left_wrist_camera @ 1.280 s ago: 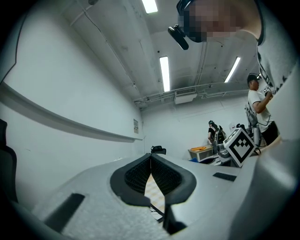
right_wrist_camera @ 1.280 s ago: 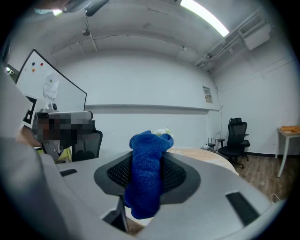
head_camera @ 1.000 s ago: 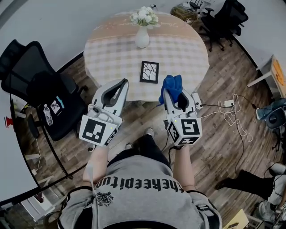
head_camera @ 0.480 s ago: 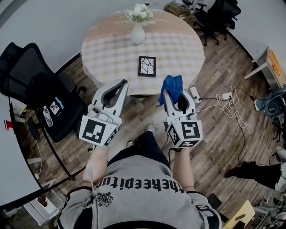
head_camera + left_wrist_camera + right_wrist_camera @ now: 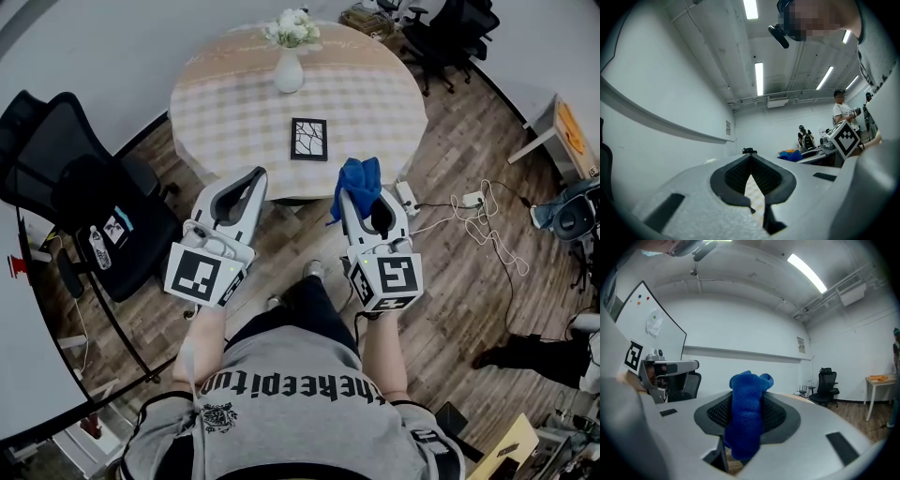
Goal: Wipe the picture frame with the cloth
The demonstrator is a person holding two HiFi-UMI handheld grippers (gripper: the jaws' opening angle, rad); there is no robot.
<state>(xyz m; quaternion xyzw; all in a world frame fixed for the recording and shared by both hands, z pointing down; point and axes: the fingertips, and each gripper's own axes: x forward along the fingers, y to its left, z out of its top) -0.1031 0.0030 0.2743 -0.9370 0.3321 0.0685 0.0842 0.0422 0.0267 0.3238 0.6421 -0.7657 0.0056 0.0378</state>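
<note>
A small black picture frame [image 5: 309, 139] lies flat on the round checked table [image 5: 375, 103], on its near side. My right gripper [image 5: 360, 189] hangs just off the table's near edge, shut on a bunched blue cloth [image 5: 359, 181] that sticks out past its tips. In the right gripper view the cloth [image 5: 747, 413] fills the gap between the jaws of the gripper [image 5: 745, 420]. My left gripper [image 5: 253, 176] is held beside it, to the left and short of the table. Its jaws meet at the tip with nothing between them [image 5: 751, 161].
A white vase of flowers [image 5: 289, 67] stands at the table's far side. A black office chair [image 5: 84, 192] is at the left. A power strip and cables [image 5: 469, 202] lie on the wood floor at the right, with more chairs [image 5: 450, 28] behind. Another person [image 5: 841, 110] stands far off.
The head view has shifted a little, so the table and frame sit slightly further left and up. Both grippers hold almost the same pose, the cloth still clamped.
</note>
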